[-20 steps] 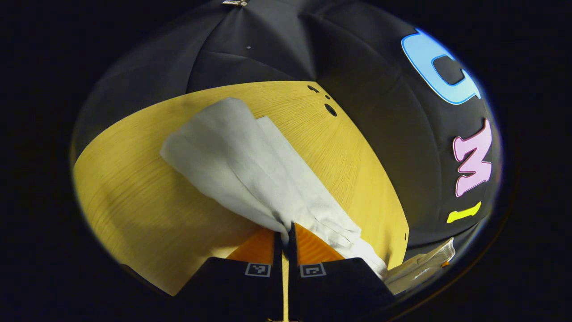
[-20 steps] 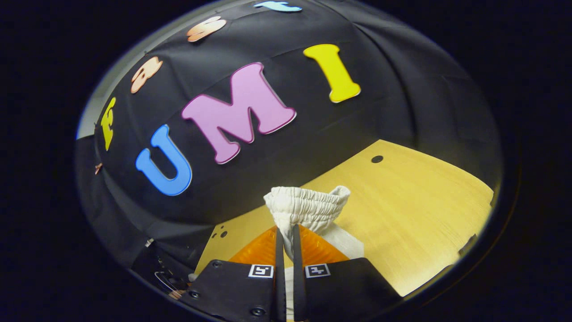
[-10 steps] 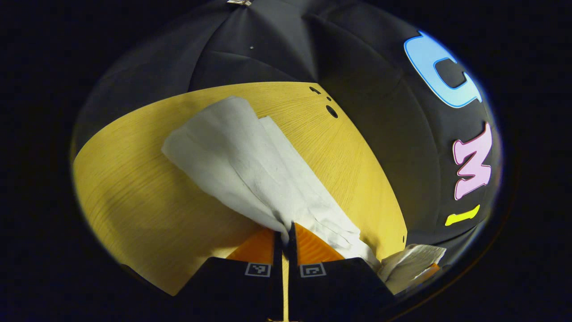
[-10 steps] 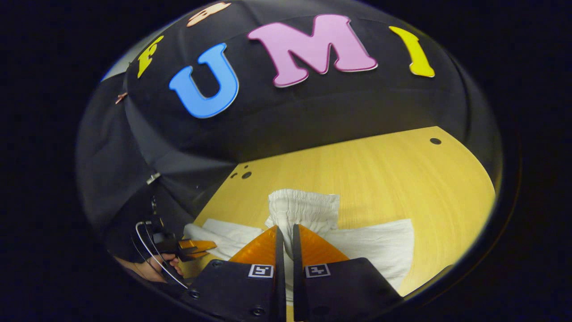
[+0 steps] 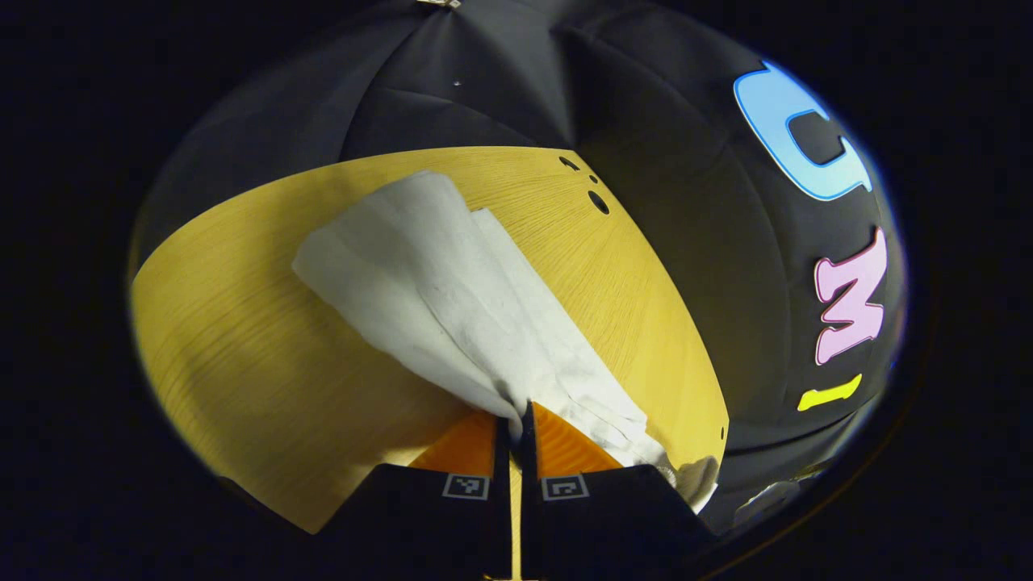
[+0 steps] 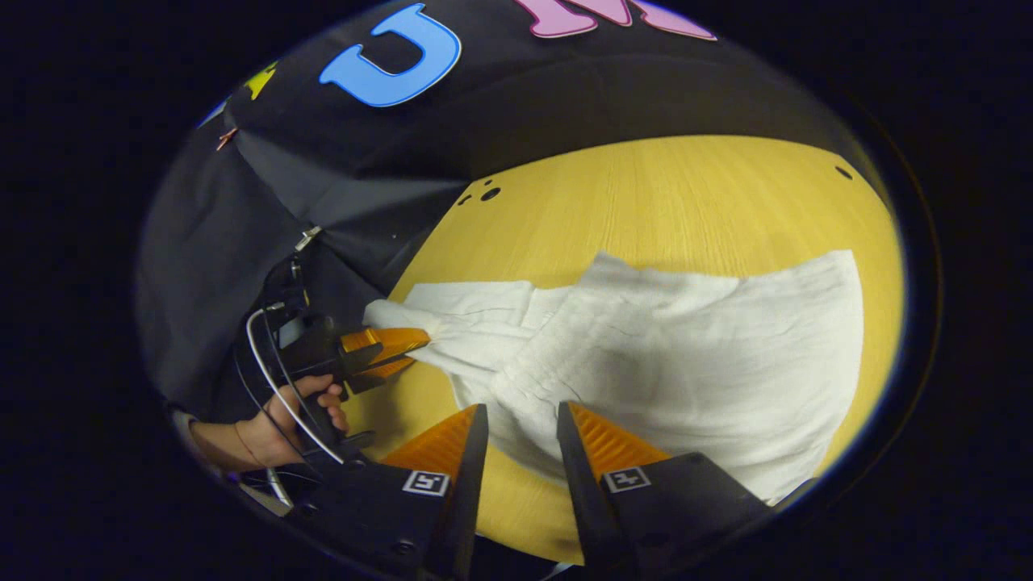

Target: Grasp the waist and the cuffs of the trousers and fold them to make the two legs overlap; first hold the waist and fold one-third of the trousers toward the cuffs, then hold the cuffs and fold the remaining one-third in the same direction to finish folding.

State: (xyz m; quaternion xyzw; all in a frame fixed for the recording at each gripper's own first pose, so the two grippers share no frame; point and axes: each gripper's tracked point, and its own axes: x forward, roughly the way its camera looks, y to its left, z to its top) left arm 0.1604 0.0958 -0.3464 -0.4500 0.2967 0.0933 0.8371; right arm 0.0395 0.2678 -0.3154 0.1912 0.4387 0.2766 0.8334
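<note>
Left gripper view: my left gripper (image 5: pixel 516 420) is pinched tight on a bunch of the white trousers (image 5: pixel 476 307), both fingers squeezing the cloth right at the tips. From there the fabric runs away from me across the yellow wooden table (image 5: pixel 242 339), lying mostly flat with one layer on top of another.

Right gripper view: my right gripper (image 6: pixel 520 424) is spread apart with nothing between the fingers, hanging just above the near edge of the trousers (image 6: pixel 686 347). The gathered waist part looks laid down over the rest of the cloth. Off to the side I can see my left gripper (image 6: pixel 395 351) clamped on the far corner, with my hand (image 6: pixel 282 415) on its handle.

My read: one fold is down and the right side is let go. Next I'd need a fresh grip for the next fold, without dragging the layers apart.
</note>
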